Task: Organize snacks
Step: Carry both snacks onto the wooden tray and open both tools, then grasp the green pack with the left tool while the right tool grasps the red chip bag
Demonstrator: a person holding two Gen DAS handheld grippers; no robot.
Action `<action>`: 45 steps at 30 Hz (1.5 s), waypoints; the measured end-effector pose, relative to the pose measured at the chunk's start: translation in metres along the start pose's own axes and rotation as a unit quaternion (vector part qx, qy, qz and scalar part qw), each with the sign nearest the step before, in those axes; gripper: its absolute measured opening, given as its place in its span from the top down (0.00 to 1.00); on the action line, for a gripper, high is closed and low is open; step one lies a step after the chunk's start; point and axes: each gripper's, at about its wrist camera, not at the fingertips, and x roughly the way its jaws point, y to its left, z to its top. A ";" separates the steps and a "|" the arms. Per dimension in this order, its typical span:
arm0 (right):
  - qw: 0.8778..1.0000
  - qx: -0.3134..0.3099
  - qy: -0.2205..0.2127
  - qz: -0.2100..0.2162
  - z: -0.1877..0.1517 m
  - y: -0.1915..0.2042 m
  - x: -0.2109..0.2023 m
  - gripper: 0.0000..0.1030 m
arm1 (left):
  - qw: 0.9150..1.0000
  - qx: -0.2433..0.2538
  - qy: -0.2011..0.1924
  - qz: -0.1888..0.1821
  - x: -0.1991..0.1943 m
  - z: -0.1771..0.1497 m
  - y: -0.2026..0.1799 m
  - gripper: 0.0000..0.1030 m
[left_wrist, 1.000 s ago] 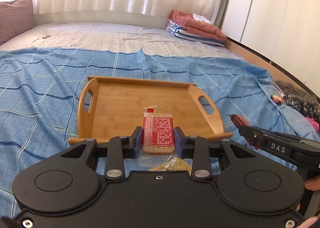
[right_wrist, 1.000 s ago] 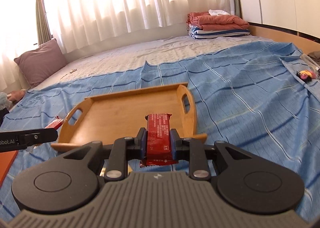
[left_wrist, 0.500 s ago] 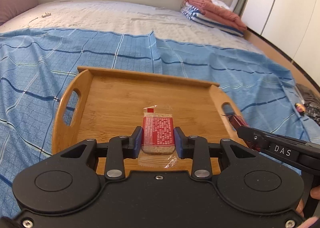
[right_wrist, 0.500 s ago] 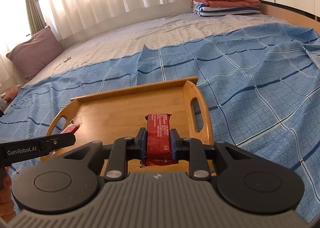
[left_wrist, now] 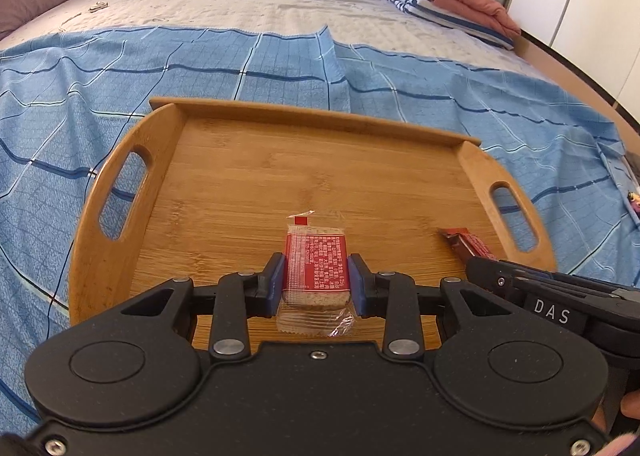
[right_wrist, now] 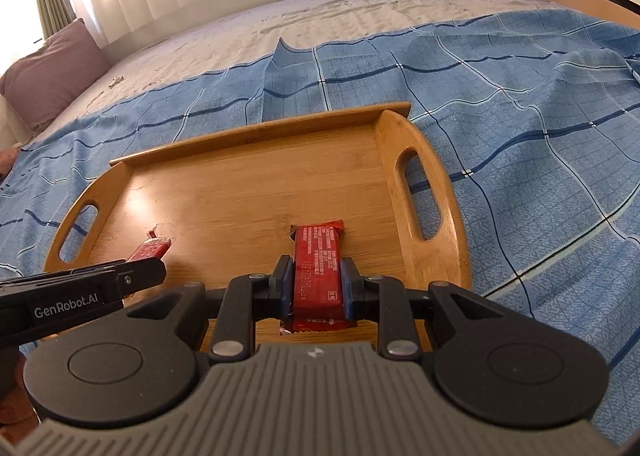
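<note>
A bamboo tray [left_wrist: 120,183] with cut-out handles lies on the blue checked bedspread. My left gripper [left_wrist: 316,280] is shut on a clear-wrapped cracker snack [left_wrist: 316,260] with a red label, held over the tray's near middle. My right gripper [right_wrist: 314,284] is shut on a red snack bar [right_wrist: 318,268], held over the tray [right_wrist: 420,135] near its right handle. In the left wrist view the right gripper's body [left_wrist: 552,304] and the red bar's tip [left_wrist: 464,242] show at the right. In the right wrist view the left gripper's body [right_wrist: 80,292] and the cracker snack [right_wrist: 152,250] show at the left.
The blue checked bedspread [left_wrist: 280,59] covers the near half of a bed, with a pale mattress [left_wrist: 240,3] beyond. Folded blankets [left_wrist: 448,7] lie at the far right, a mauve pillow [right_wrist: 56,71] at the far left. Small colourful items [left_wrist: 634,201] lie off the tray's right.
Both grippers have come forward and down over the tray, each still holding its snack. The tray now looks larger and fills the middle of both views.
</note>
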 end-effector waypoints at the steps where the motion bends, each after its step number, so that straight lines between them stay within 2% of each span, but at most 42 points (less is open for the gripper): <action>1: 1.000 0.000 0.000 -0.001 0.000 0.000 0.001 0.72 | 1.000 0.000 0.001 0.002 0.002 0.000 0.000 0.69; 16: 1.000 -0.015 -0.004 -0.003 -0.003 0.001 0.004 0.70 | 1.000 0.025 -0.006 0.015 0.008 -0.006 -0.006 0.69; 18: 1.000 -0.017 -0.005 0.000 -0.004 0.002 0.003 0.69 | 1.000 0.025 -0.006 0.017 0.007 -0.006 -0.007 0.64; 19: 1.000 -0.018 -0.006 0.000 -0.004 0.002 0.003 0.61 | 1.000 0.025 -0.006 0.017 0.007 -0.006 -0.007 0.53; 20: 1.000 -0.017 -0.007 0.002 -0.005 0.002 0.002 0.49 | 1.000 0.023 -0.007 0.017 0.006 -0.006 -0.006 0.42; 23: 1.000 -0.018 -0.012 0.007 -0.006 0.002 -0.003 0.40 | 1.000 0.017 -0.015 0.011 -0.001 -0.005 -0.004 0.22; 29: 0.999 -0.033 -0.027 0.009 -0.008 0.004 -0.025 0.25 | 0.999 0.025 -0.033 0.014 -0.028 -0.005 0.001 0.11; 34: 0.998 -0.050 -0.046 0.019 -0.016 0.006 -0.053 0.14 | 0.998 0.036 -0.049 0.006 -0.058 -0.015 0.007 0.07; 45: 0.992 -0.094 -0.065 0.054 -0.060 0.021 -0.114 0.09 | 0.995 0.058 -0.081 -0.007 -0.127 -0.067 0.018 0.04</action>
